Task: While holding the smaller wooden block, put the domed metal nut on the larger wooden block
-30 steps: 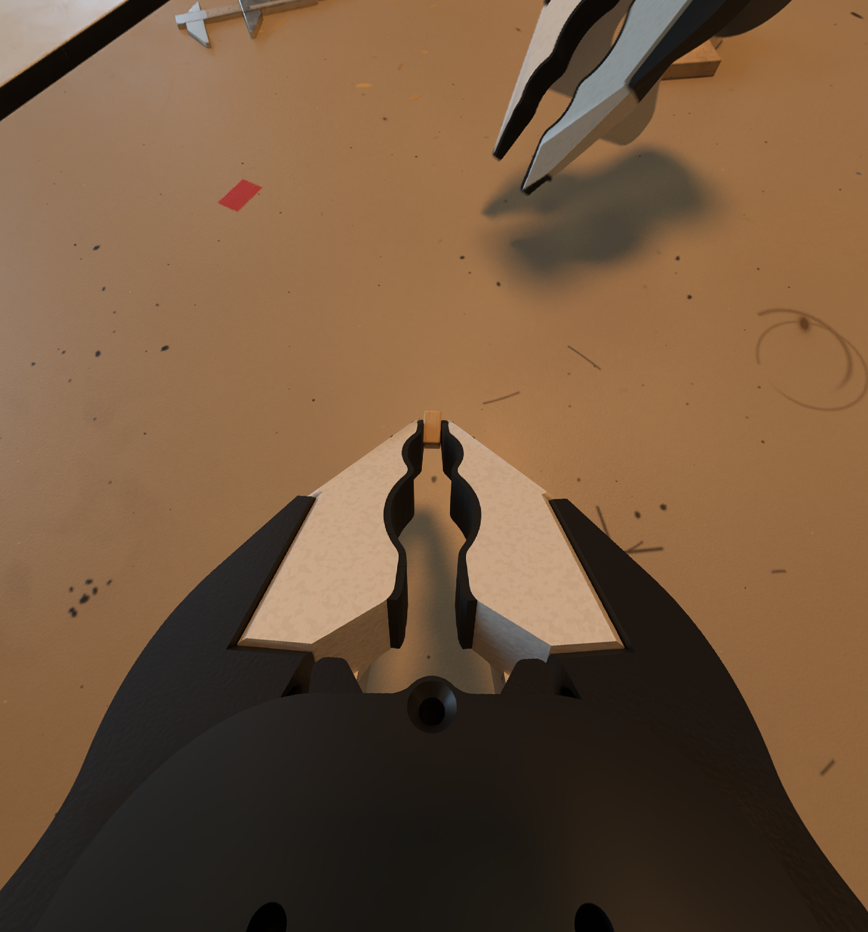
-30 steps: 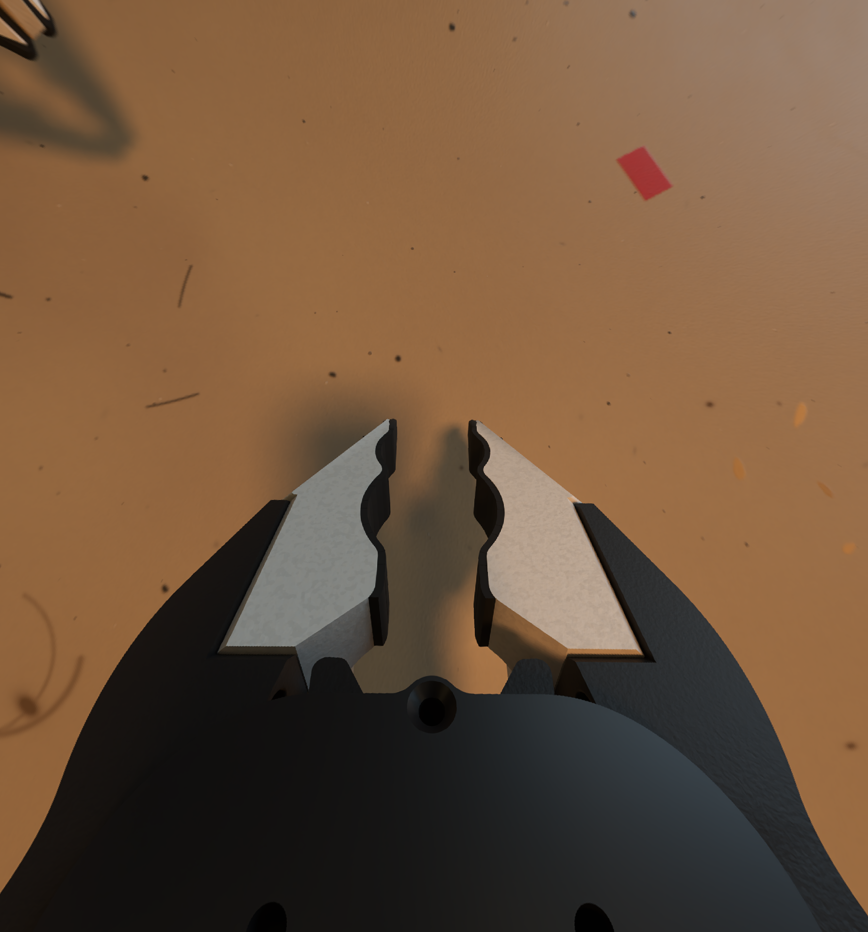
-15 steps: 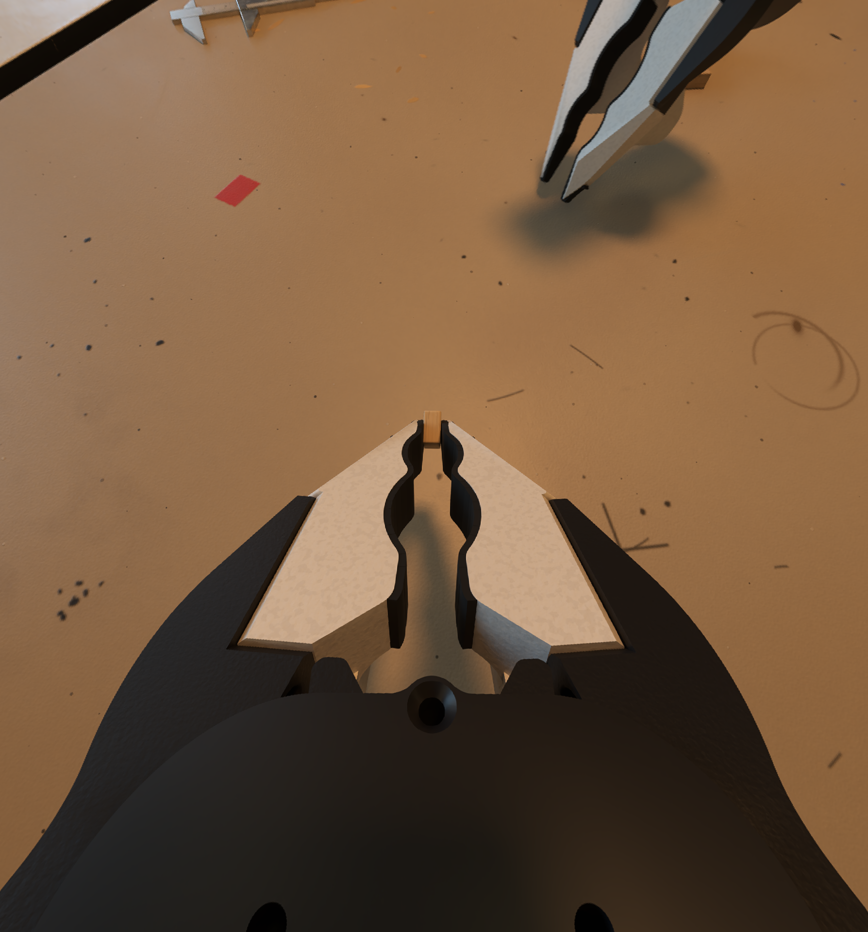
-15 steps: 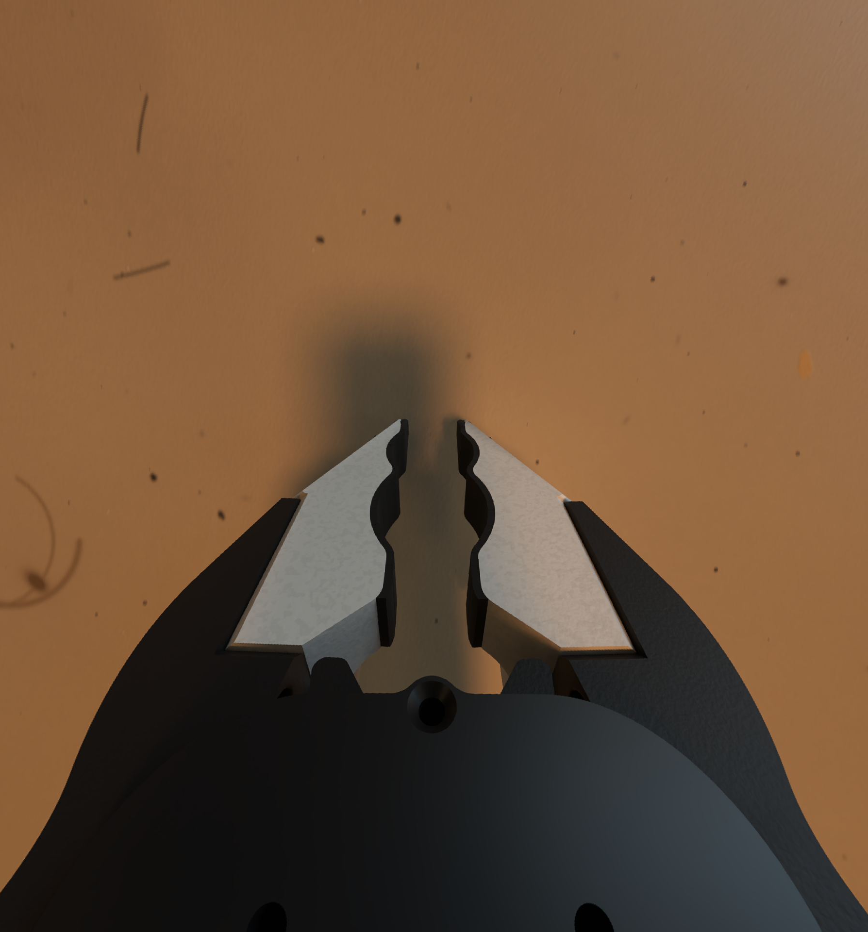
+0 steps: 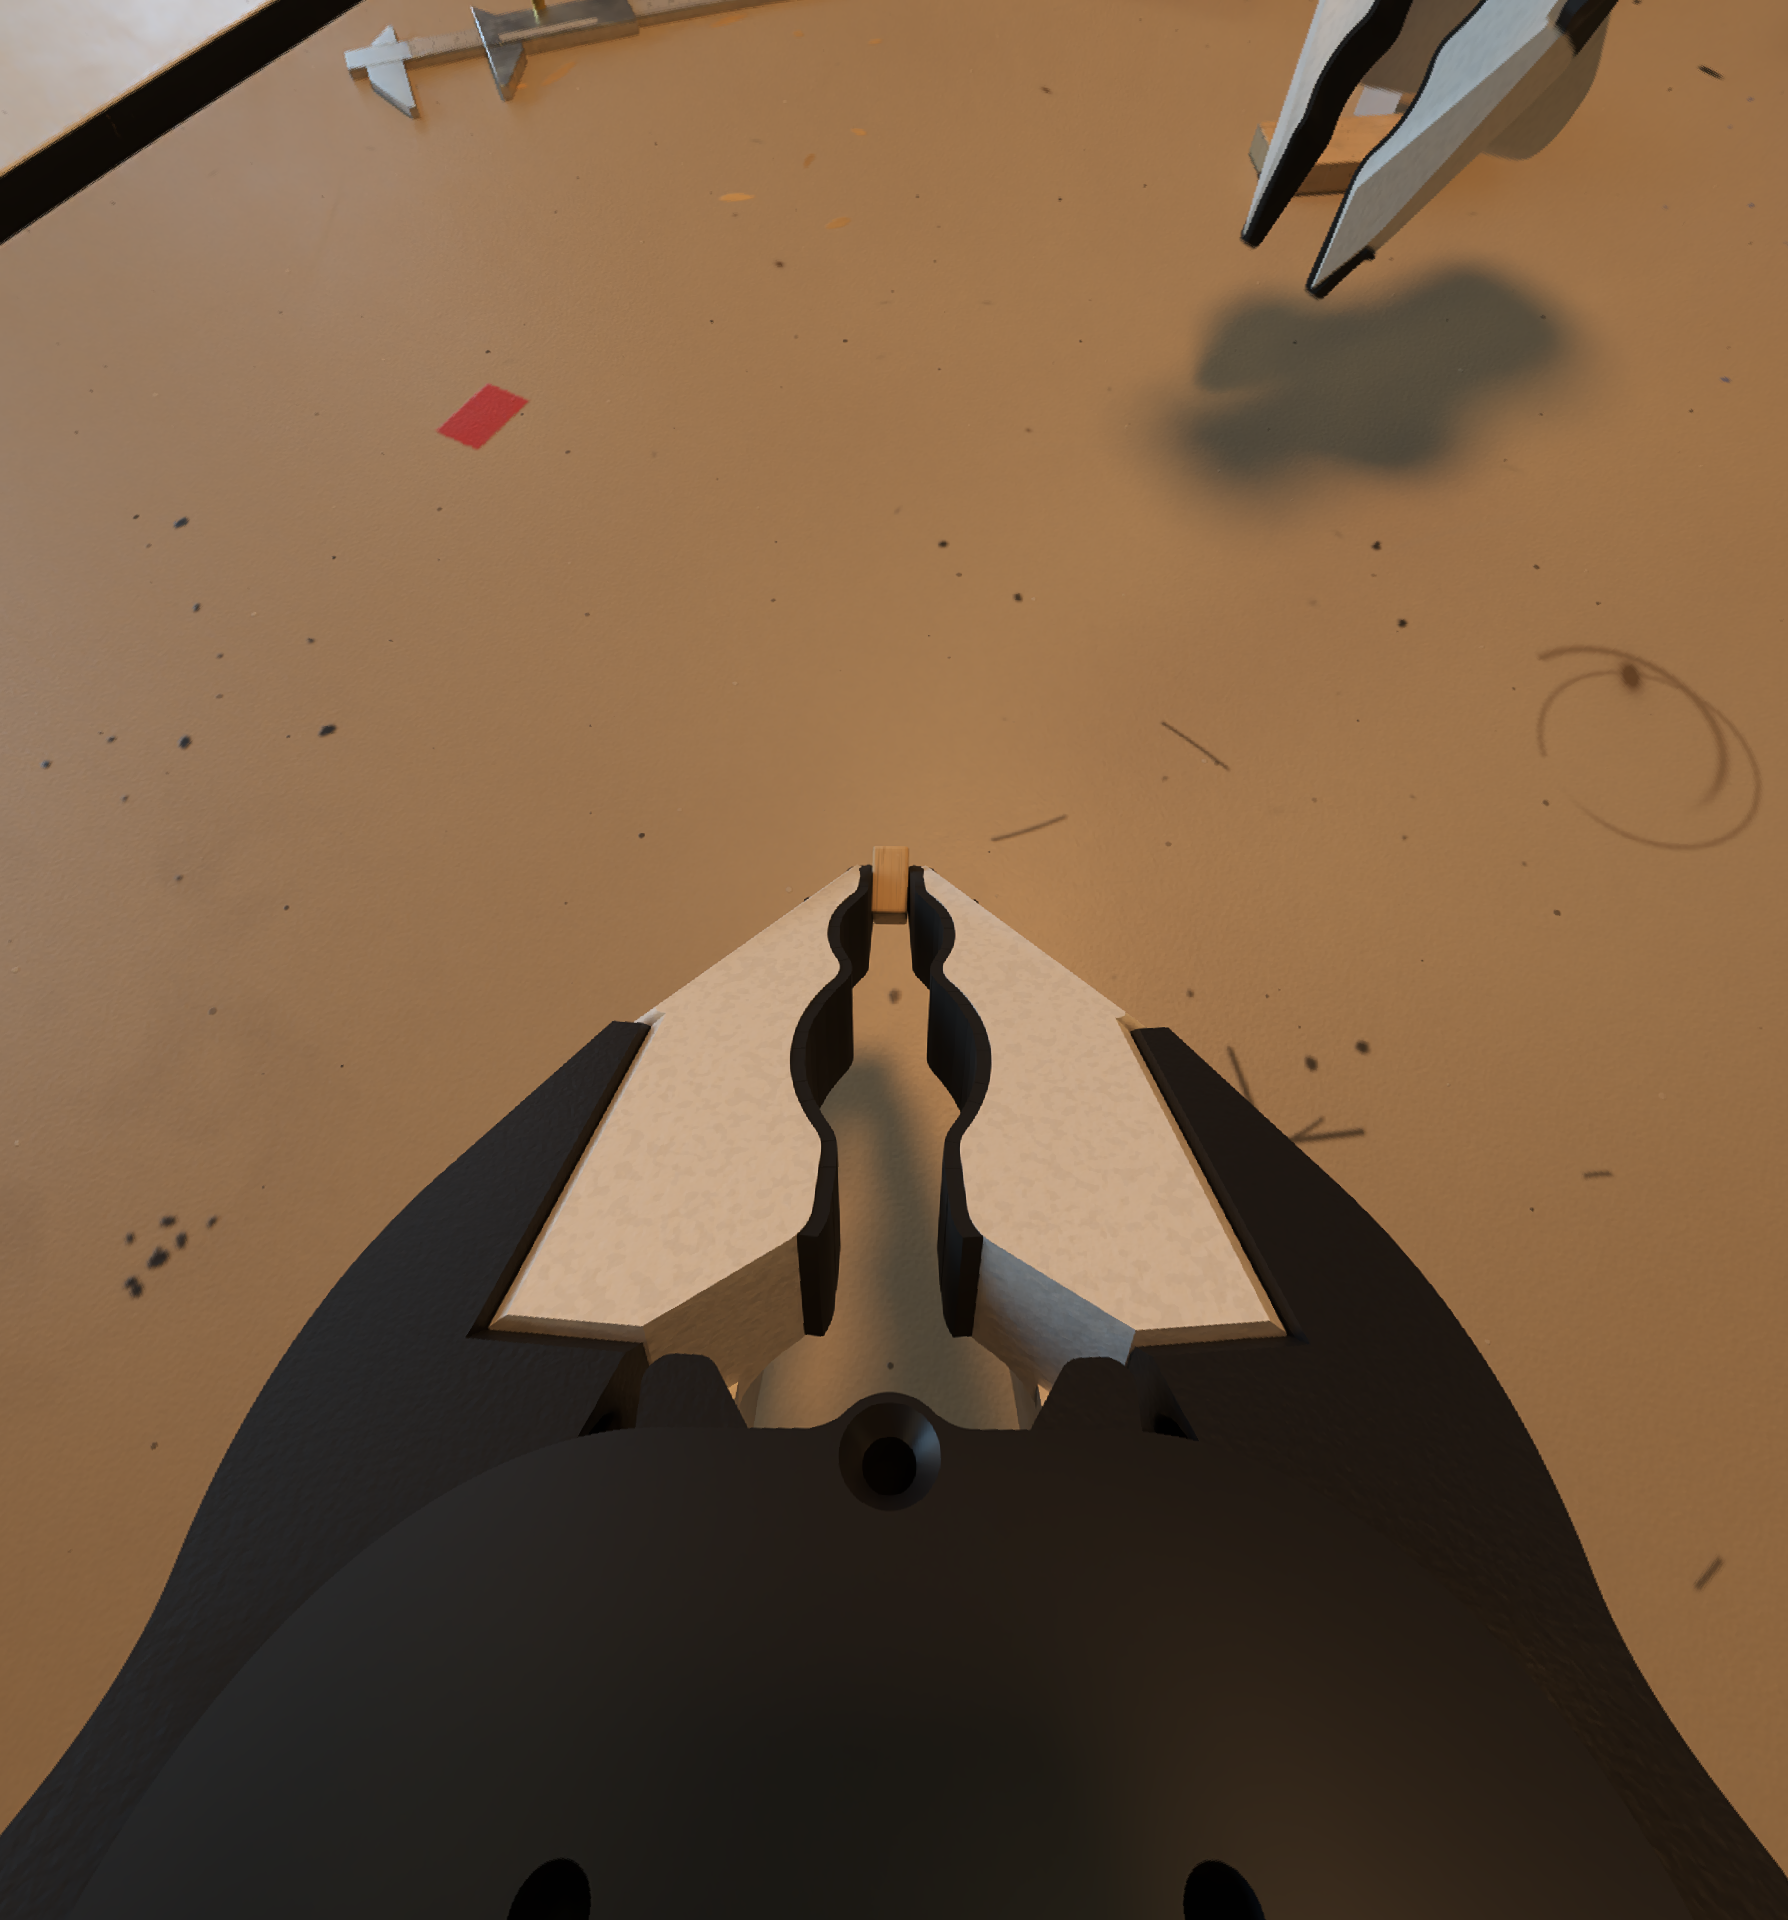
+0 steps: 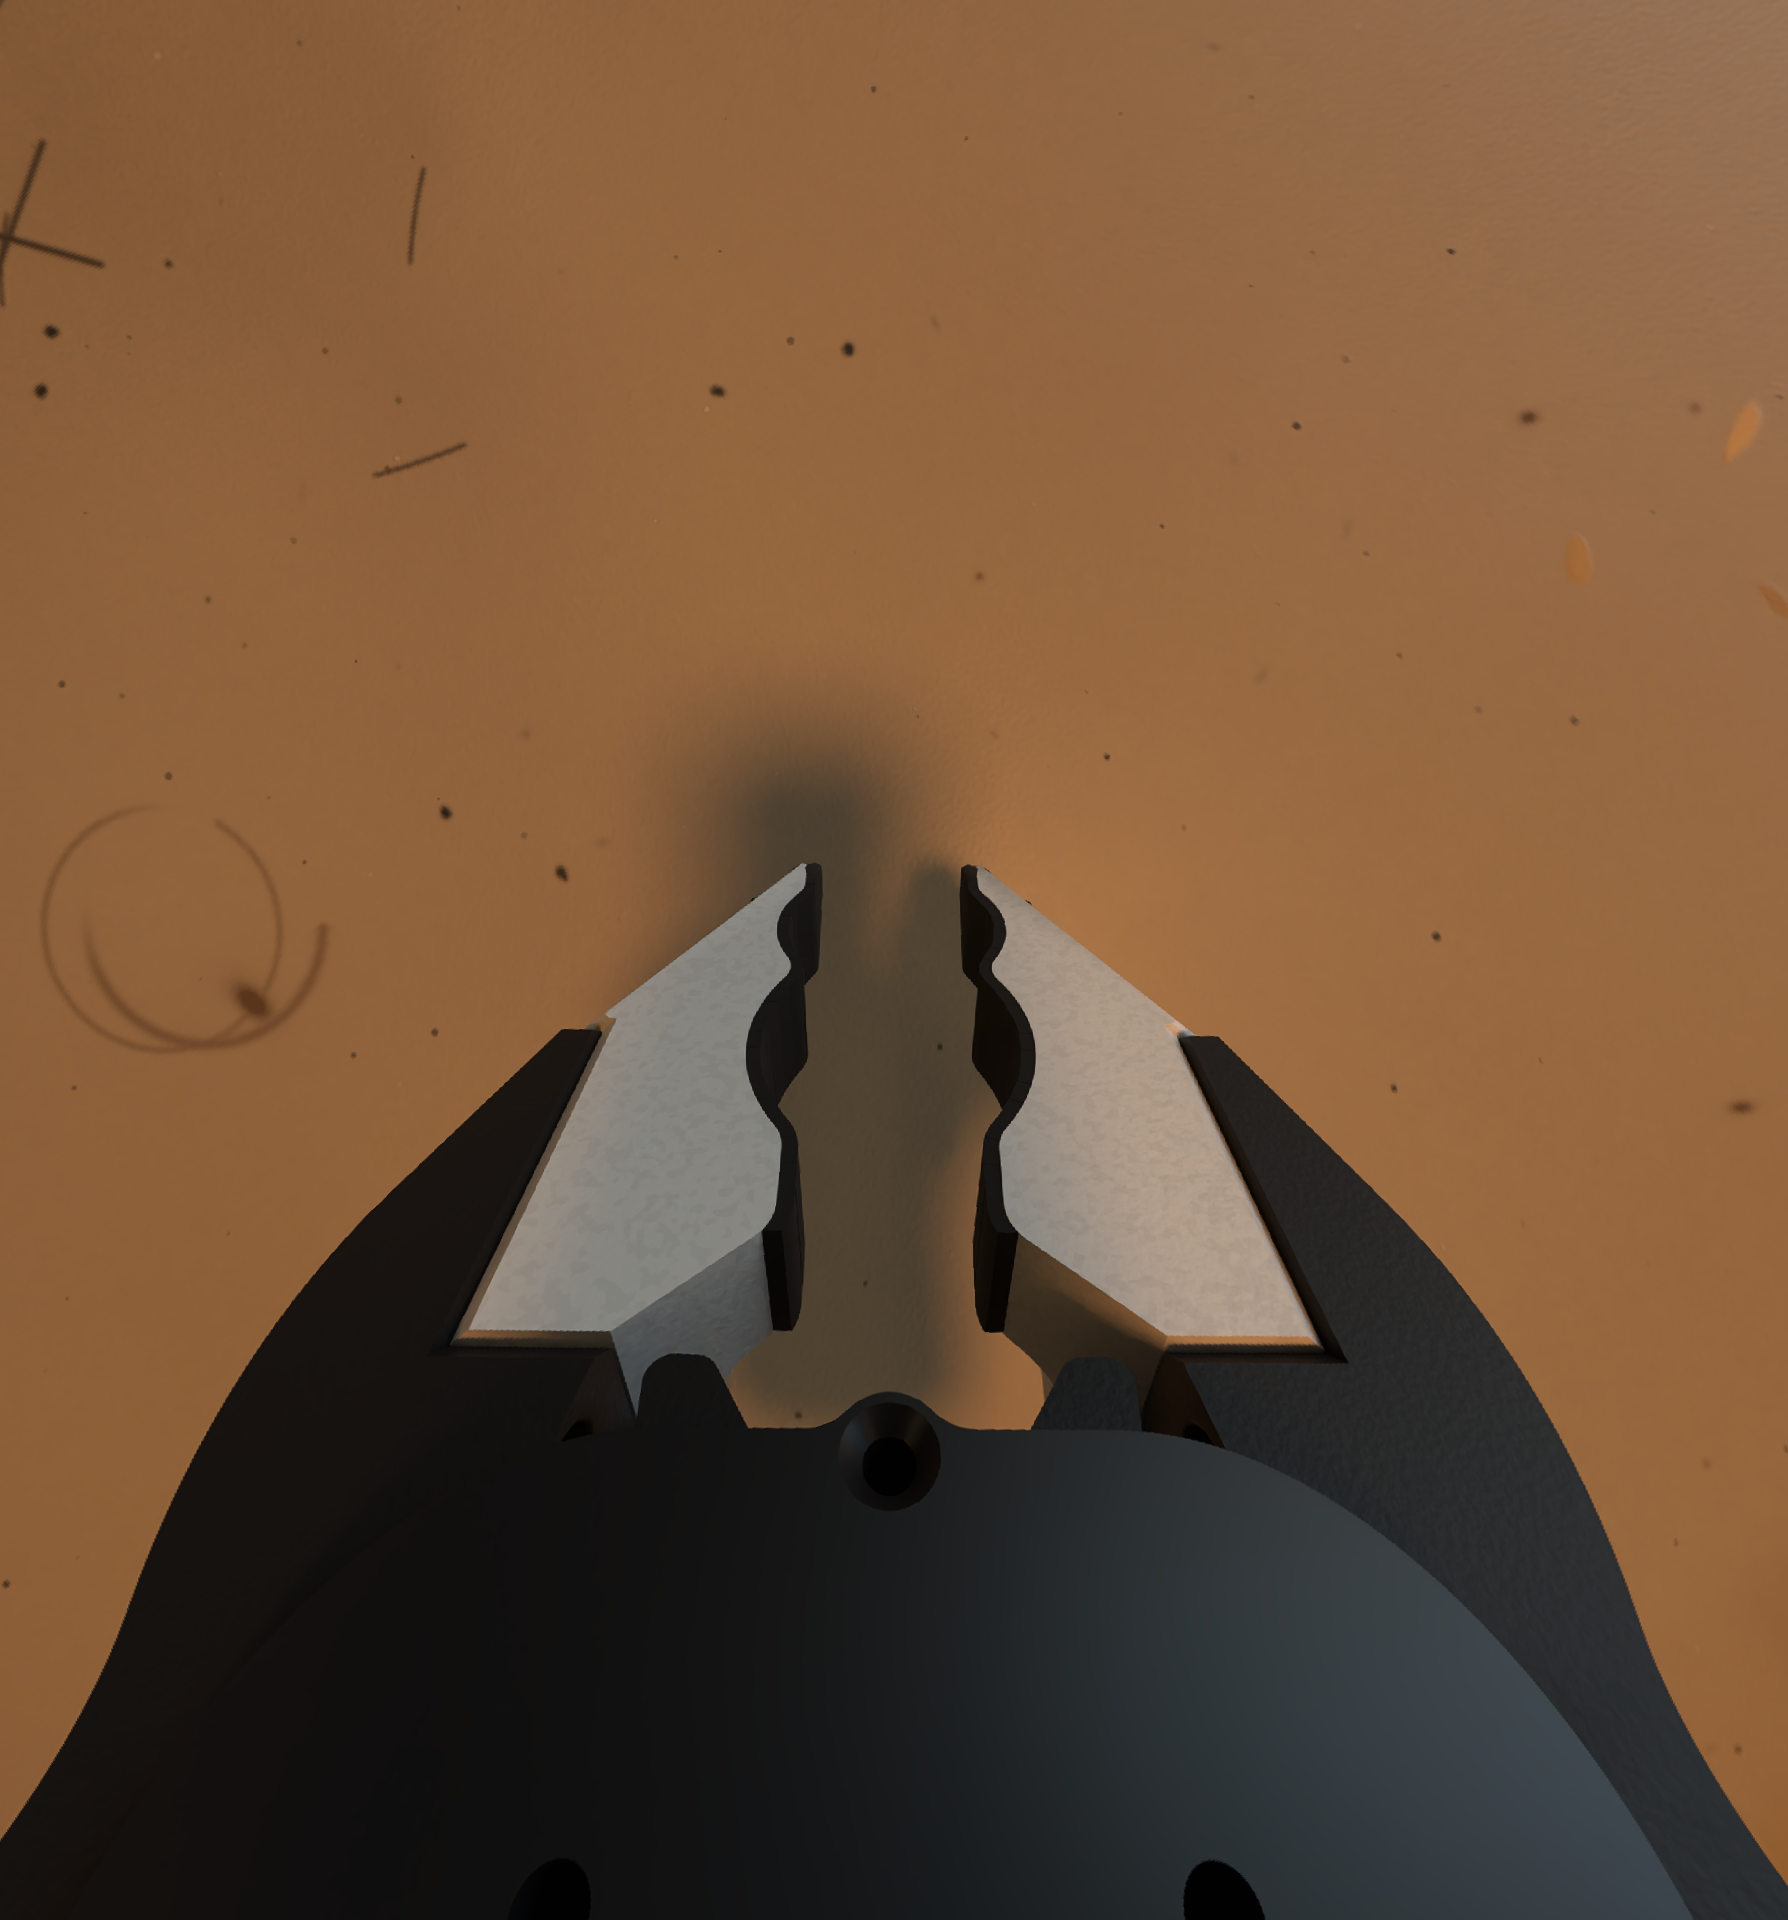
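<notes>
My left gripper [image 5: 890, 883] is shut on the smaller wooden block [image 5: 890, 878], a small light cube pinched at the fingertips above the brown table. In the left wrist view my right gripper [image 5: 1288, 266] hangs at the far right, above its shadow, fingers pointing down. The larger wooden block [image 5: 1342, 156] lies on the table behind those fingers, mostly hidden. In the right wrist view my right gripper [image 6: 890, 883] is open and empty over bare table. I cannot make out the domed metal nut in either view.
A metal caliper [image 5: 495, 52] lies at the far left near the table's dark edge [image 5: 90, 156]. A red patch [image 5: 483, 416] marks the table left of centre. Pencil circles [image 5: 1648, 748] and scratches mark the surface.
My right gripper has moved farther away and to the right toward the larger block, then risen. Its jaws narrowed and then widened again. My left gripper has kept still with the small block.
</notes>
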You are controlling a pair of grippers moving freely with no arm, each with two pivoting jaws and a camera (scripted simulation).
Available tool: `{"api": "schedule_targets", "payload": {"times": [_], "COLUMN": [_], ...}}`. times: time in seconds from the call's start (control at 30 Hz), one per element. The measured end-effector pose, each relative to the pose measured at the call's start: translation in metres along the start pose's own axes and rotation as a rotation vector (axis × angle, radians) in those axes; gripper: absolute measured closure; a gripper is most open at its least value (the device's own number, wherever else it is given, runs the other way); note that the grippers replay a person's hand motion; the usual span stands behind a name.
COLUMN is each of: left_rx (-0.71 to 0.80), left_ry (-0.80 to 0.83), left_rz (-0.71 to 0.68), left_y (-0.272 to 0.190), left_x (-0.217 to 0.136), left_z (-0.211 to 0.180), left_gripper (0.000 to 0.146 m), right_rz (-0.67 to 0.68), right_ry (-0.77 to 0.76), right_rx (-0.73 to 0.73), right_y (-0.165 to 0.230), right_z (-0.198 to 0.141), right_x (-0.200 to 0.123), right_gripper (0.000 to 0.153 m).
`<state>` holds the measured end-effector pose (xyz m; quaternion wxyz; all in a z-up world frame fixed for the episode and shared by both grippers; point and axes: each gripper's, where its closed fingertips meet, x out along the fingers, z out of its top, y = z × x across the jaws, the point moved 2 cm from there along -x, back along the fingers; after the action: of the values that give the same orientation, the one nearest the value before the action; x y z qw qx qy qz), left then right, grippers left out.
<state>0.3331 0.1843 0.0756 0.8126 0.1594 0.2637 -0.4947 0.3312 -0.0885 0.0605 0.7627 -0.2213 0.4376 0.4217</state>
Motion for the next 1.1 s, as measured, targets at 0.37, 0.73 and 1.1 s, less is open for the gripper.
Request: {"api": "schedule_targets", "payload": {"times": [0.37, 0.73, 1.1], "left_rx": [0.02, 0.073, 0.079], "left_ry": [0.002, 0.008, 0.013], "left_rz": [-0.006, -0.017, -0.025], "left_y": [-0.005, -0.017, -0.021], "left_x": [0.0, 0.002, 0.004], "left_z": [0.003, 0.007, 0.007], "left_gripper": [0.14, 0.14, 0.14], "right_rz": [0.061, 0.098, 0.019], "right_ry": [-0.026, -0.09, -0.158], "right_rx": [0.018, 0.053, 0.108], "right_y": [0.033, 0.067, 0.057], "right_z": [-0.031, -0.033, -0.041], "right_x": [-0.023, -0.016, -0.033], "right_gripper": [0.128, 0.127, 0.103]}}
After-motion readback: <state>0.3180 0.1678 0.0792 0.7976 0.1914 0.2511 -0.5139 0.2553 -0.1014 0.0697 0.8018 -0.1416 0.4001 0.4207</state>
